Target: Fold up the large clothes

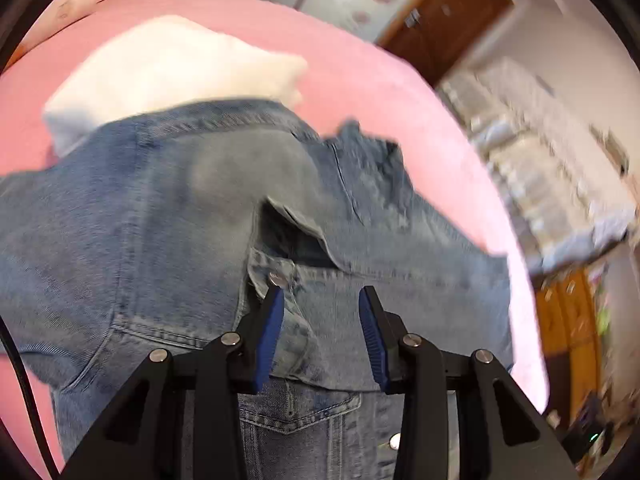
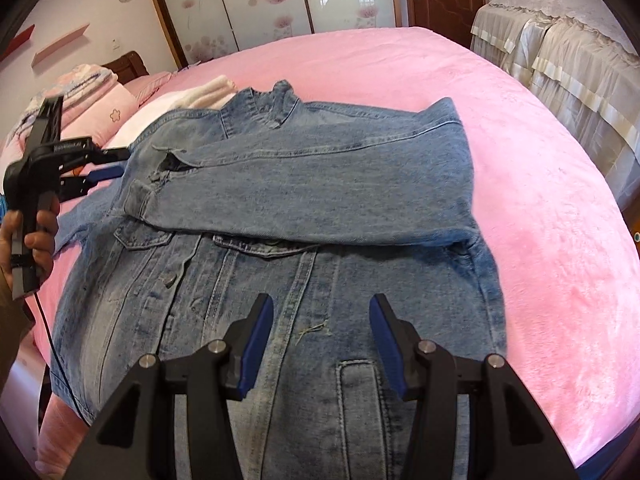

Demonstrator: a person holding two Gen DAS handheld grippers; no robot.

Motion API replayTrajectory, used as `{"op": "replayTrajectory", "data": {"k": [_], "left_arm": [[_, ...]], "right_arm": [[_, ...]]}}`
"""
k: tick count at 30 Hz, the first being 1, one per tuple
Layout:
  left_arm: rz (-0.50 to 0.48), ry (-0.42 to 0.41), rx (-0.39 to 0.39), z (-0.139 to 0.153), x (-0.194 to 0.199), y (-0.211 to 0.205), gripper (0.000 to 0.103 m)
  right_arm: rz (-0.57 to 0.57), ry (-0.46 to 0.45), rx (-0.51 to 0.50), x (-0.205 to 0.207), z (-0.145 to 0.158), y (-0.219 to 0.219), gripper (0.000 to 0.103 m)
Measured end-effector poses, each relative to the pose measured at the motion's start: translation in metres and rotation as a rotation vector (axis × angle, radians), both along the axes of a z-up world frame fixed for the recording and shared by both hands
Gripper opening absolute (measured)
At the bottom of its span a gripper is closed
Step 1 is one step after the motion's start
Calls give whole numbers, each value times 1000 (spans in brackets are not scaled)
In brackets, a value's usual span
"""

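A blue denim jacket point(image 2: 304, 184) lies front up on a pink bed point(image 2: 540, 200). One sleeve is folded across its chest, with the cuff point(image 2: 146, 200) at the left. In the right wrist view my left gripper point(image 2: 110, 163) hangs at the jacket's left edge, open, with no cloth between its pads; a person's hand point(image 2: 36, 236) holds its handle. The blurred left wrist view shows that gripper point(image 1: 322, 300) just above the buttoned cuff point(image 1: 276, 280) of the jacket point(image 1: 160, 220). My right gripper point(image 2: 322, 320) is open over the jacket's lower front, clear of the cloth.
A white folded cloth point(image 2: 200, 94) lies beyond the collar, also in the left wrist view as the white cloth point(image 1: 172, 64). Pink pillows point(image 2: 92, 100) sit at the left. A black cable point(image 2: 52, 340) hangs by the bed's left side. Lace-covered furniture point(image 2: 560, 40) stands at the right.
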State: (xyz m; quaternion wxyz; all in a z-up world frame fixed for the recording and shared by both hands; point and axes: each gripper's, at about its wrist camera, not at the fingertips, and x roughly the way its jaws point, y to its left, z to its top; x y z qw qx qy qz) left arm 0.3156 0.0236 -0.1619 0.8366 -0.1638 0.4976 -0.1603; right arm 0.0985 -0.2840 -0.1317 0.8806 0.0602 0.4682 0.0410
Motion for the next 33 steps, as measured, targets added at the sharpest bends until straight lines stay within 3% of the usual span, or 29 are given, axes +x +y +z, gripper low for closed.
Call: {"op": "replayTrajectory", "data": {"k": [5,7,12,17,20,26,28,30,33], "left_arm": [[6,93,175,-37,14,-9,14],[24,115,204,-47,19,-8,14],[16,106,188,-32,22,-8,17],[0,78,56,-2,30,-3,30],[31,99,-3,6,53,0,31],[66,162,16,-6,84,-7,31],[78,181,13,-13,88,-10,26],[76,179,17,-16,86,-10,12],[71,148,114,-14,76,-9,7]], "right_arm": [[-1,18,-3,2,-4,3,50],[-8,20,-5,3,-4,2,50],[-23,15,-7,4,0,-3,50],[-29,17,2,8,-3,-3,50],[-24,20,11,10,-5,2,50],[-16,11,21,14,-3,8,50],[-25,9,29,16,-3,6,50],[-35,9,34,19,-2,3,50],[-53,2,30,22,0,-2,50]]}}
